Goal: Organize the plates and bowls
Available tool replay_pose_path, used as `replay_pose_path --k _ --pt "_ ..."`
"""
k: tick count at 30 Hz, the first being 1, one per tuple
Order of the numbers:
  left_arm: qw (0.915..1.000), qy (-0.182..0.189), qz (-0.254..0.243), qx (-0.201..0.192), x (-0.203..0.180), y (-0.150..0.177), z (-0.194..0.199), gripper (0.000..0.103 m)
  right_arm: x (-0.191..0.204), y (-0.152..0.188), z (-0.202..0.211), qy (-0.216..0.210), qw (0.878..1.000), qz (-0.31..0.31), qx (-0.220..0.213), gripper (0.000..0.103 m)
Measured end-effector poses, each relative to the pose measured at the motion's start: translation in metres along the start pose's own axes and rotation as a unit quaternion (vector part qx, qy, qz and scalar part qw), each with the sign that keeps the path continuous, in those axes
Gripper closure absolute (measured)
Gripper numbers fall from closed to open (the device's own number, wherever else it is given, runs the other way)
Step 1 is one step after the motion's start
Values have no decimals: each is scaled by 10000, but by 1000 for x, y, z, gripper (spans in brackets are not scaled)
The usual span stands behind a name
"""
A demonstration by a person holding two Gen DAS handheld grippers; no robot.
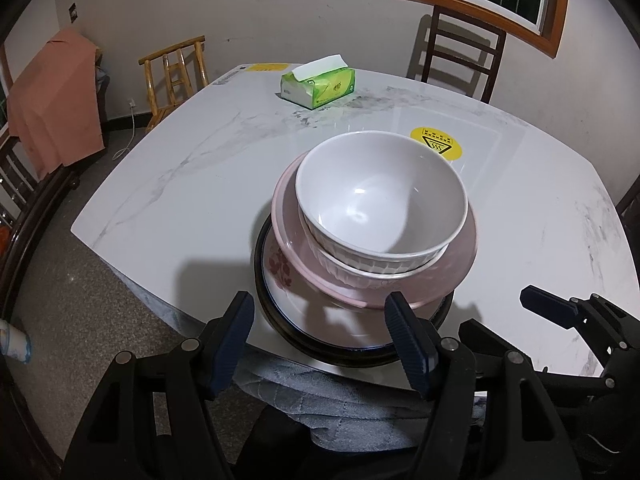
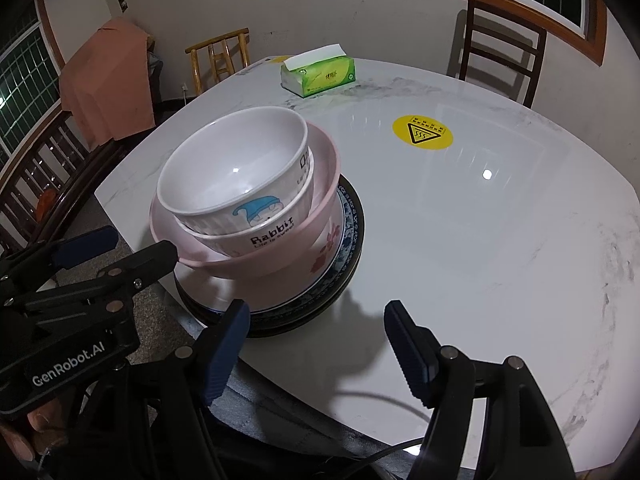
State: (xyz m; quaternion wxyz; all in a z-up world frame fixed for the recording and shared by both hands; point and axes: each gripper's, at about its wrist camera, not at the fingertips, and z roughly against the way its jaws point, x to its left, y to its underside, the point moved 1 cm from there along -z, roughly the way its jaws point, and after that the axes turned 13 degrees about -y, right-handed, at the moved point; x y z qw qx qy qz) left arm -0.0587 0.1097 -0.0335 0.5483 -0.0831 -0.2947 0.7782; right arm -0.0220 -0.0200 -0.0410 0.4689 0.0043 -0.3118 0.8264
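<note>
Already stacked at near table edge: white bowl in pink bowl, plates beneath. Left tool, right tool held open, empty. Risk judged: stack toppled if nudged, bowl sits tilted.

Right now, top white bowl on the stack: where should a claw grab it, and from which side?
Grip the top white bowl by its rim, one finger inside, one outside. It sits nested in a second white bowl, so only the rim band stands clear. Probably come from the table's near edge, over the pink dish, with the open left claw already facing it.
</note>
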Motion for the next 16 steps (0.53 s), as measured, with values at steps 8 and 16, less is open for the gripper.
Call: replay_pose_path --k 8,16 --pt "10000 74 6 49 0 0 -1 38 -1 -1 -2 -20 10000 -2 23 31" --pt "10000 36 23 52 3 0 -1 38 2 -2 -3 -23 10000 18 16 31"
